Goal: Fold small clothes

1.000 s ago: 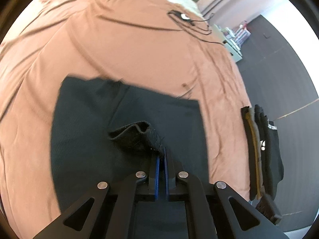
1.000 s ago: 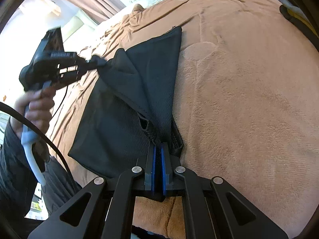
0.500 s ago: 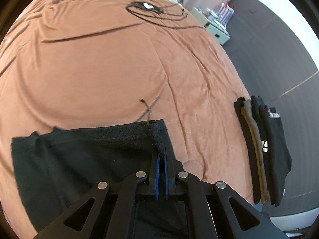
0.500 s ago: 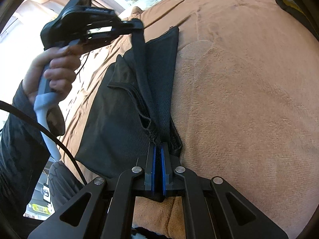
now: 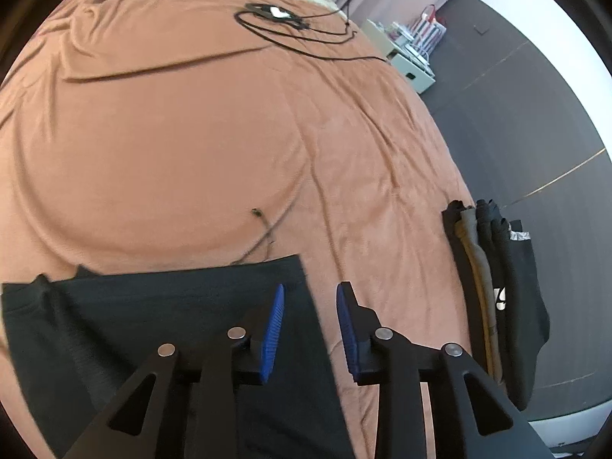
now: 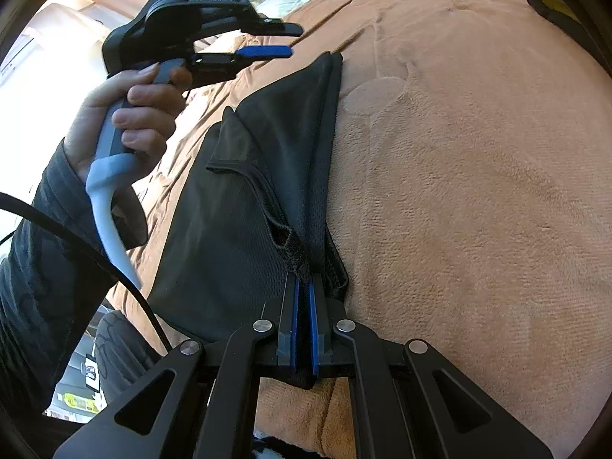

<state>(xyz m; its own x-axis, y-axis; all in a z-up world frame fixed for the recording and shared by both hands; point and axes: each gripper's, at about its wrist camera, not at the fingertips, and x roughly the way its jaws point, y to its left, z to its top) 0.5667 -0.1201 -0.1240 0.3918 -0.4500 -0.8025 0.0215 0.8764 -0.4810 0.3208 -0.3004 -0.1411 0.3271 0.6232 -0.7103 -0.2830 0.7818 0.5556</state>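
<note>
Our left gripper [image 5: 310, 298] hangs open above the black shorts [image 5: 160, 306] on the blanket [image 5: 191, 134]; our right gripper [image 6: 303, 287] pinches their edge.

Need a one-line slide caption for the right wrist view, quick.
Right gripper shut on black garment folded on the brown blanket; left gripper open above its far end.
</note>
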